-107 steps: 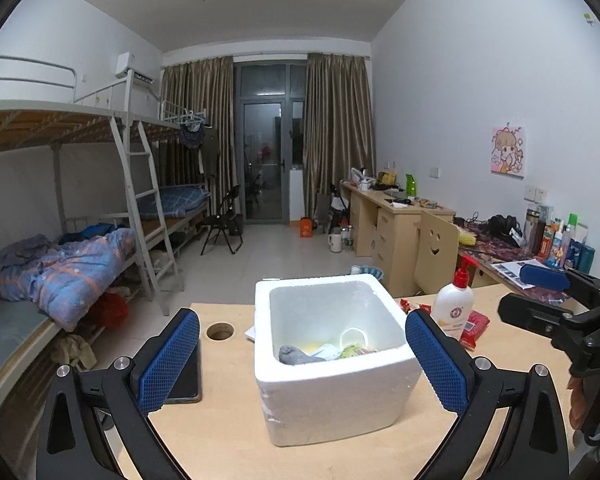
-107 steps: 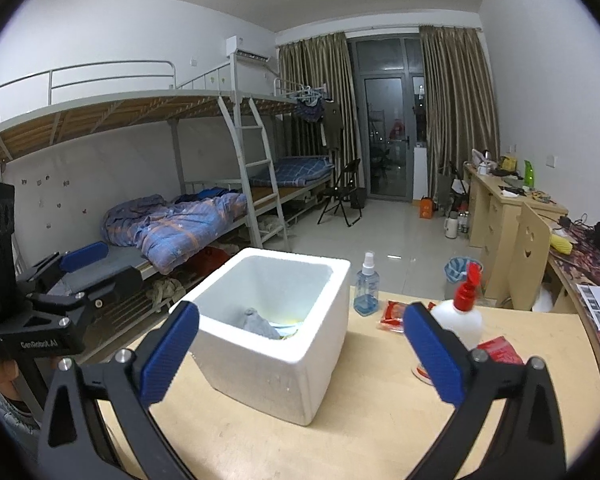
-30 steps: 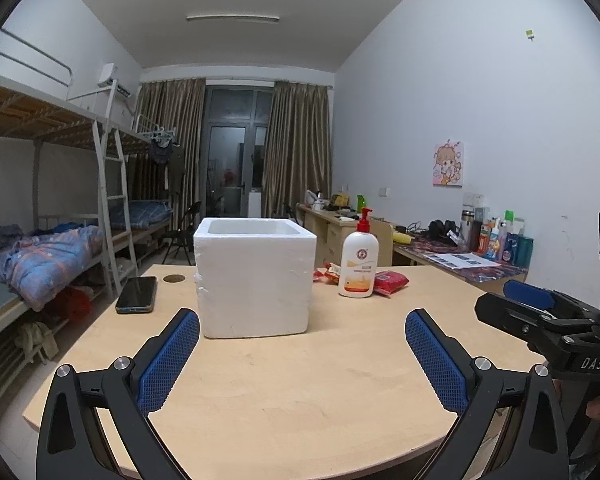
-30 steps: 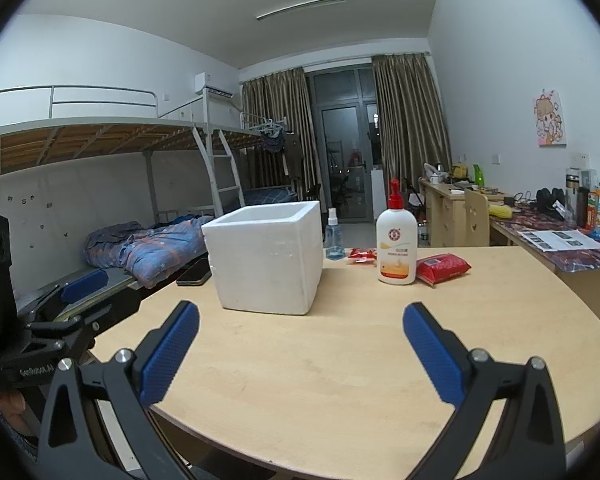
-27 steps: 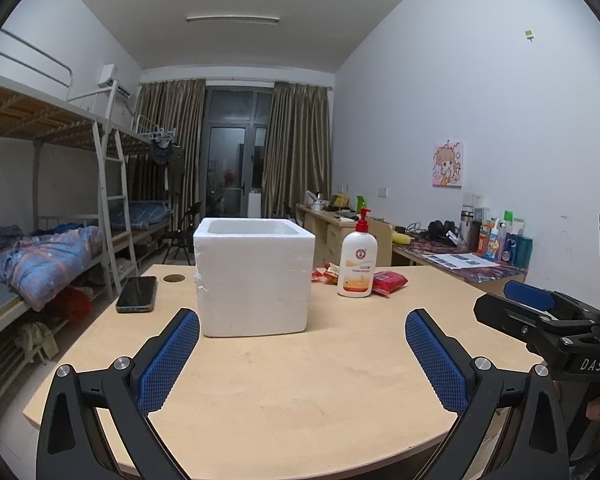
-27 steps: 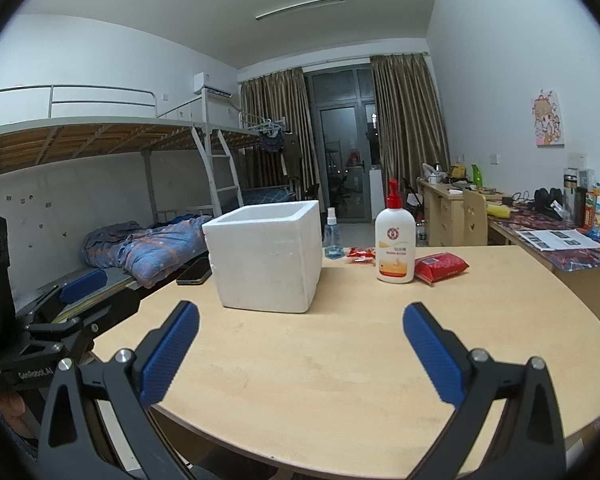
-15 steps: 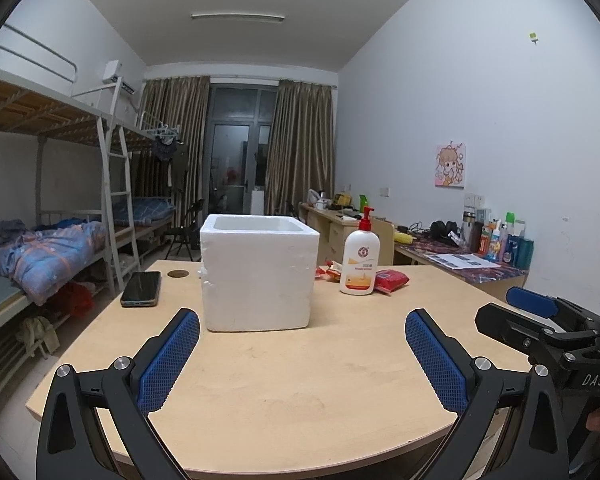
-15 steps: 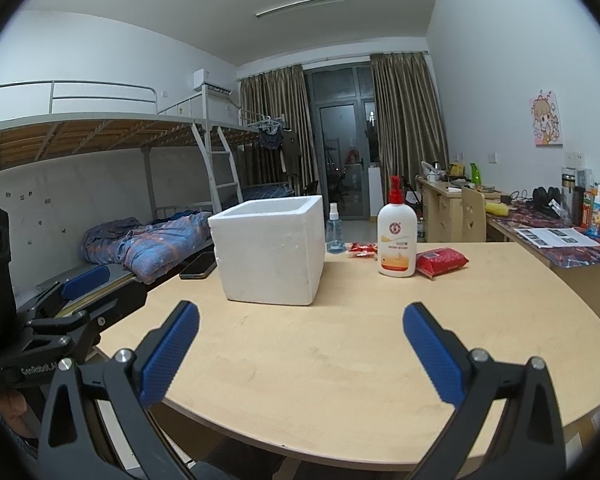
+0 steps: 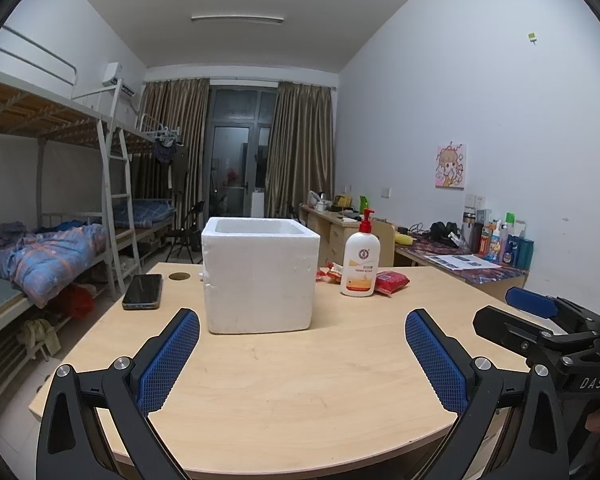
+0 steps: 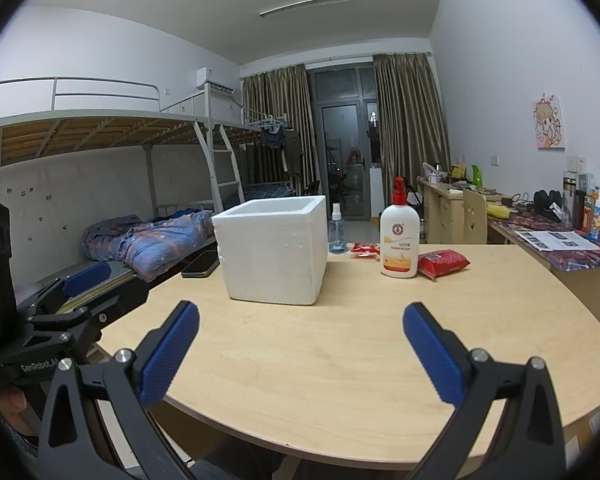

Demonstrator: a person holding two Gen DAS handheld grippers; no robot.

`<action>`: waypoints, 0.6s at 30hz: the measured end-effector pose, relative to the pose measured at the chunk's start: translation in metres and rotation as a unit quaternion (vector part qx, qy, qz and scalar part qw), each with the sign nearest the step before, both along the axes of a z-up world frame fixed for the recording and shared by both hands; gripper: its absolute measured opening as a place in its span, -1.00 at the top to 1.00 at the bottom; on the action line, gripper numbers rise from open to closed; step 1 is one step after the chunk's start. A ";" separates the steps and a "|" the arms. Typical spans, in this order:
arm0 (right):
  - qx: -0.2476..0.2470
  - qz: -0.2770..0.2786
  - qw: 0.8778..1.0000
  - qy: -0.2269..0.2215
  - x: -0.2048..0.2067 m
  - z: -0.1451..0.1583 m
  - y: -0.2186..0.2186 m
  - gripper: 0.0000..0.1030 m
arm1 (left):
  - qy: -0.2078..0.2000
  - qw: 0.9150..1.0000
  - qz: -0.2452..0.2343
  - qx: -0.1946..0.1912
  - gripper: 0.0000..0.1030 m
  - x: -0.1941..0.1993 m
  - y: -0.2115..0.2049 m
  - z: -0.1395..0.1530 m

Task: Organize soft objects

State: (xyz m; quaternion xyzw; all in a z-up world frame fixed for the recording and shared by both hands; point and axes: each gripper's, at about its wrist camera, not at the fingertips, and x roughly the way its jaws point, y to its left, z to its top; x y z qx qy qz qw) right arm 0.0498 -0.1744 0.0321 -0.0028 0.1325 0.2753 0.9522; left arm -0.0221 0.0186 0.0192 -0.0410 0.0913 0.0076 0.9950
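Observation:
A white foam box point(image 9: 260, 276) stands on the round wooden table point(image 9: 300, 380); it also shows in the right wrist view point(image 10: 274, 250). Its inside is hidden from this low angle. My left gripper point(image 9: 302, 332) is open and empty, held low near the table's front edge, well short of the box. My right gripper point(image 10: 300, 326) is open and empty, also near the front edge. The right gripper shows at the right of the left wrist view point(image 9: 540, 320), and the left gripper at the left of the right wrist view point(image 10: 72, 292).
A white pump bottle point(image 9: 360, 260) and red packets point(image 9: 390, 280) stand right of the box. A phone point(image 9: 142, 285) lies to its left. A small spray bottle point(image 10: 337, 230) stands behind the box. Bunk beds point(image 9: 40, 248) line the left, desks point(image 9: 460, 260) the right.
Both grippers have dropped from above the box, where soft items showed inside, and pulled back to the table's near edge. In the last second they drew back slightly further. Both stayed open.

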 end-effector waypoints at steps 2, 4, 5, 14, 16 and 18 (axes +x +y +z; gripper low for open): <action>0.000 0.000 1.000 -0.001 -0.001 0.000 0.000 -1.00 | 0.000 1.000 0.001 0.000 -0.99 0.000 -0.001 0.001; 0.002 0.001 1.000 -0.001 -0.001 0.001 -0.001 -1.00 | -0.001 1.000 -0.001 0.001 -0.99 0.000 0.000 0.001; 0.003 0.000 1.000 -0.002 -0.002 0.001 -0.002 -1.00 | -0.002 1.000 -0.001 0.002 -0.99 0.000 0.000 0.001; 0.003 -0.001 1.000 -0.002 -0.004 0.001 -0.004 -1.00 | -0.004 1.000 0.000 0.003 -0.99 -0.003 -0.002 0.000; 0.002 0.000 1.000 -0.001 -0.004 0.002 -0.004 -1.00 | -0.005 1.000 -0.001 0.003 -0.99 -0.005 -0.002 0.001; 0.001 0.001 1.000 -0.002 -0.005 0.003 -0.003 -1.00 | -0.007 1.000 0.000 0.004 -0.99 -0.007 -0.002 0.002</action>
